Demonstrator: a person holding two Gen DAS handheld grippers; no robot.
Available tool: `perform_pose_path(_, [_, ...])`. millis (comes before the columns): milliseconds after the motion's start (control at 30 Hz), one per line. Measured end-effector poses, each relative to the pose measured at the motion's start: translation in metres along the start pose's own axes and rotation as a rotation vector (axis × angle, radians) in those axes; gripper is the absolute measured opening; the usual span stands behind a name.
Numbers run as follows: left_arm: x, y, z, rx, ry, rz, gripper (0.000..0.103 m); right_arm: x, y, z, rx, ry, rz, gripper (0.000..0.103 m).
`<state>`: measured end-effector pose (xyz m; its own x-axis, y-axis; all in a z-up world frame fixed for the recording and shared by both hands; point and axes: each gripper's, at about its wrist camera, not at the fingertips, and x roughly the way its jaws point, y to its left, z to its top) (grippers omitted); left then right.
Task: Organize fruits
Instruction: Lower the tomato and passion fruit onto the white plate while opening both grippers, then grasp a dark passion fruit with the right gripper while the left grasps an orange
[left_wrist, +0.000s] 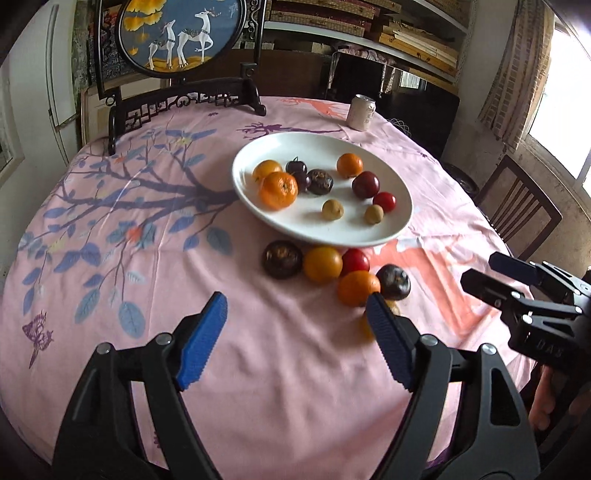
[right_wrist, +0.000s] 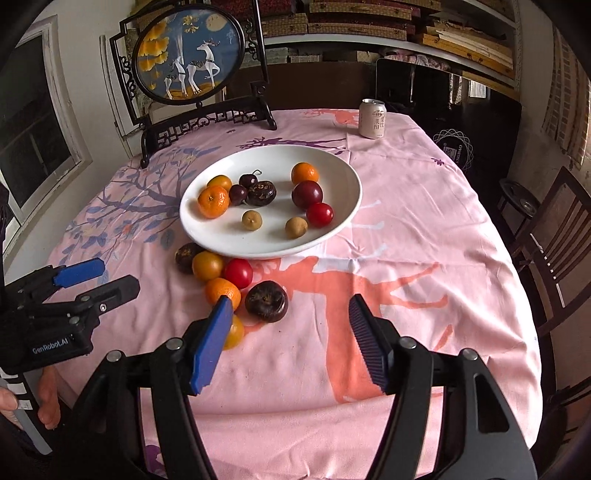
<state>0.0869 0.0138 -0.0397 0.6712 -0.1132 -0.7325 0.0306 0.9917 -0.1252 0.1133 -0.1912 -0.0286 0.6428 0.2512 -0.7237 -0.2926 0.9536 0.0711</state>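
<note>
Hovering low over the tablecloth (left_wrist: 295, 369), left gripper (left_wrist: 297, 317) wide, right gripper (right_wrist: 290, 314) wide, both empty

Desk cover: pink floral cloth (right_wrist: 424, 229)
Far edge: round deer-painting screen (right_wrist: 188, 55), dark carved stand
Rear wall: stacked shelves (right_wrist: 406, 22)
Right side: wooden chair (right_wrist: 554, 236), bright daylight window (left_wrist: 565, 110)

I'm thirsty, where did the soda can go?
The soda can stands upright at the far edge of the table, behind the white plate and to its right, well right of the deer picture stand. Both views show it there.
</note>
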Motion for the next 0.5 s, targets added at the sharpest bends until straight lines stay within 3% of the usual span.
perform_pose_path(233, [-0.002,0.012,-0.023,-0.021,0.038,0.000,0.079,0.038,-0.002,-0.023,-0.015,0.088,-0.045,0.069])
perform_pose_path(500, [-0.008,0.021,-0.030,-0.043,0.035,-0.002,0.079,0.071,0.006,-0.026,-0.092,0.124,-0.073,0.069])
